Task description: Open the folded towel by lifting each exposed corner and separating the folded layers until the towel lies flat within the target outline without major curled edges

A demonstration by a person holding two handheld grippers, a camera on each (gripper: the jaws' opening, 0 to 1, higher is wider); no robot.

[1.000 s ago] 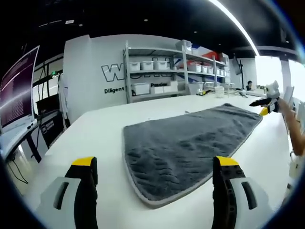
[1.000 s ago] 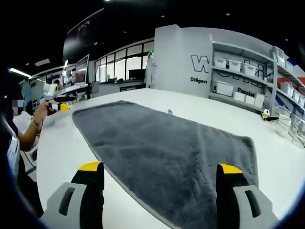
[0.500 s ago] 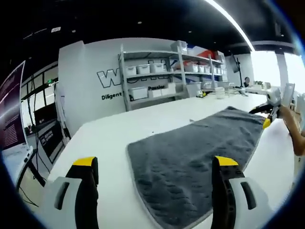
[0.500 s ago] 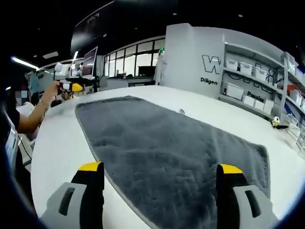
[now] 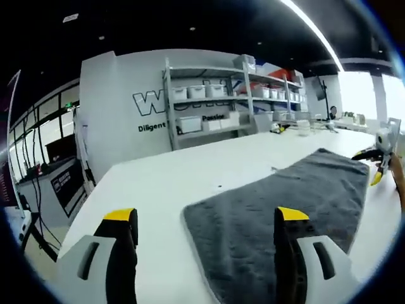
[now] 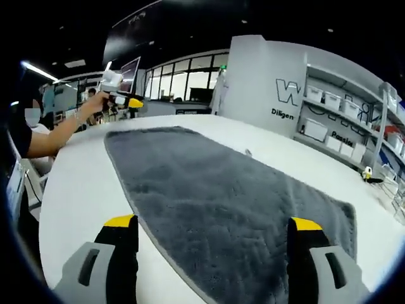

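Your left gripper (image 5: 205, 221) hangs above the near end of the tabletop (image 5: 158, 183) with its jaws wide open and nothing between them. The grey towel (image 5: 285, 202) lies spread flat on the tabletop, its near corner just ahead of the right jaw. In the left gripper view your right gripper (image 5: 378, 161) shows at the far right, beside the towel's far end.

In the right gripper view the towel (image 6: 221, 202) stretches from the near right to the far left. Your right gripper (image 6: 212, 228) also has its jaws wide apart and empty. At the far left your hand (image 6: 95, 104) holds the left gripper (image 6: 130, 101) above the towel's far corner. Shelves (image 6: 342, 120) with white boxes stand at the wall.
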